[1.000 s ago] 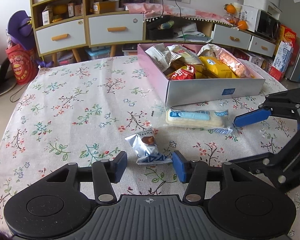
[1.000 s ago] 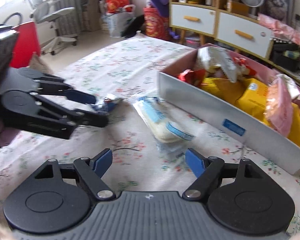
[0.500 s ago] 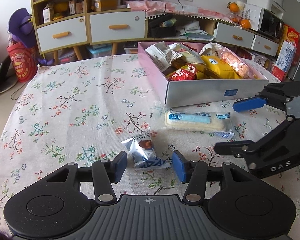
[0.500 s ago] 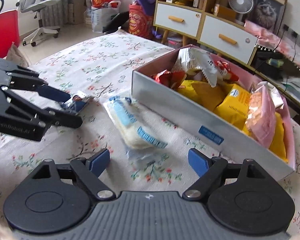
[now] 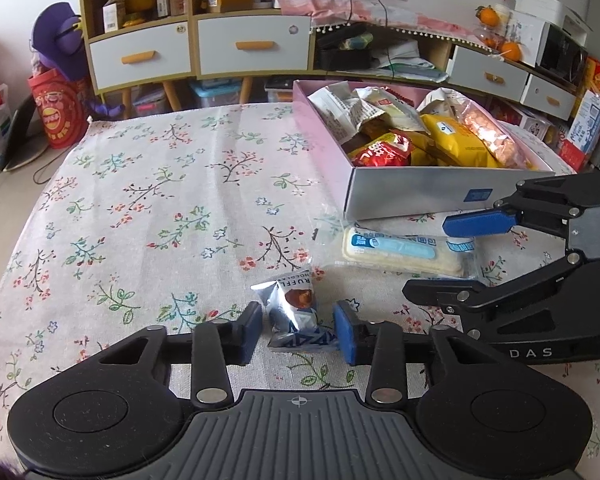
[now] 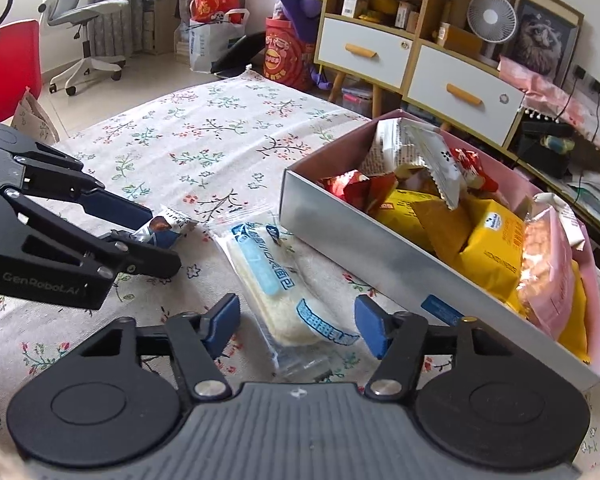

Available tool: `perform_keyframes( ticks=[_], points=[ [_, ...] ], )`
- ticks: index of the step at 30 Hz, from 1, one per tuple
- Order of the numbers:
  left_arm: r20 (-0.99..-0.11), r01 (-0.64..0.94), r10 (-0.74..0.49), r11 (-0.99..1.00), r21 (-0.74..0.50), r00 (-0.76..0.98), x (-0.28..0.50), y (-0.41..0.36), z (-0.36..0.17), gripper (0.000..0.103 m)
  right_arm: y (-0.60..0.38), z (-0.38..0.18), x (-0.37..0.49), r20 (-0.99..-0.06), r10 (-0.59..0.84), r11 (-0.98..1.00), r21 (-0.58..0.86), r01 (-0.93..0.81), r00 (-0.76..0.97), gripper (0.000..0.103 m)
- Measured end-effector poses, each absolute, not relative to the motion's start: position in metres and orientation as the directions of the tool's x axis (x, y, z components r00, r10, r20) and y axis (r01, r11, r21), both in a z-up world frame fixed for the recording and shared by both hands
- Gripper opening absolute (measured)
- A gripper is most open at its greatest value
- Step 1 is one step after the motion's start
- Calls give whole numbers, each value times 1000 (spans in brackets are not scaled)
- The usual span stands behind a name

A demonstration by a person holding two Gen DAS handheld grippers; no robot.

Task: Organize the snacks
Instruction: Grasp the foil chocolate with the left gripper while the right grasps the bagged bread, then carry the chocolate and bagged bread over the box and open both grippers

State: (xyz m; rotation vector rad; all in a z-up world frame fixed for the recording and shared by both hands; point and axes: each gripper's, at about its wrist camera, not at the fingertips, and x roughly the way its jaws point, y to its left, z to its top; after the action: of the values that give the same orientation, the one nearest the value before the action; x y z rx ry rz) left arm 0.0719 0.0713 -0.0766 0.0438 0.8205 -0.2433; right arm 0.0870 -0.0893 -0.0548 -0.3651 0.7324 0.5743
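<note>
A small silver truffle packet [image 5: 294,306] lies on the floral tablecloth between the blue pads of my left gripper [image 5: 300,332]. Its jaws are closing, and a sliver of gap still shows at the left pad. From the right wrist view, the same packet [image 6: 166,228] sits between the fingers of the left gripper [image 6: 162,240]. A long white bread packet [image 6: 276,280] with a blue label lies flat between the pads of my right gripper [image 6: 296,316]. Those jaws are closing too, with cloth showing on both sides. The right gripper [image 5: 426,258] straddles the bread packet [image 5: 400,250].
A pink box with silver walls [image 5: 412,196] holds several snack bags and stands just beyond the bread packet; its near wall [image 6: 360,240] is close to my right fingers. Drawer cabinets [image 5: 196,48] stand past the table's far edge. An office chair [image 6: 80,12] is on the floor.
Both pairs of jaws have narrowed around their packets. The right gripper has come forward so the bread packet lies between its pads. The truffle packet sits deeper between the left pads.
</note>
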Motion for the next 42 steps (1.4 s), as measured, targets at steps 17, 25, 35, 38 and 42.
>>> perform_keyframes(
  ticks=[17,25,35,38,42],
  points=[
    [-734,200,-185,977,-69,653,73,73,-71,18,-77,-46,75,-718,412,725,-116,-679,561,21],
    [-730,199,-186,977,-70,657,72,73,-67,17,-79,-41,73,-714,433,715,-100,-692,551,18],
    [-722,195,-181,979,-65,668,70,67,-55,17,-84,-32,70,-693,453,718,-89,-690,561,15],
    [-720,196,-183,978,-66,669,70,65,-53,17,-85,-30,69,-688,458,720,-85,-689,564,15],
    [-721,201,-184,978,-64,668,70,63,-52,17,-85,-28,68,-684,461,719,-85,-690,565,14]
  ],
)
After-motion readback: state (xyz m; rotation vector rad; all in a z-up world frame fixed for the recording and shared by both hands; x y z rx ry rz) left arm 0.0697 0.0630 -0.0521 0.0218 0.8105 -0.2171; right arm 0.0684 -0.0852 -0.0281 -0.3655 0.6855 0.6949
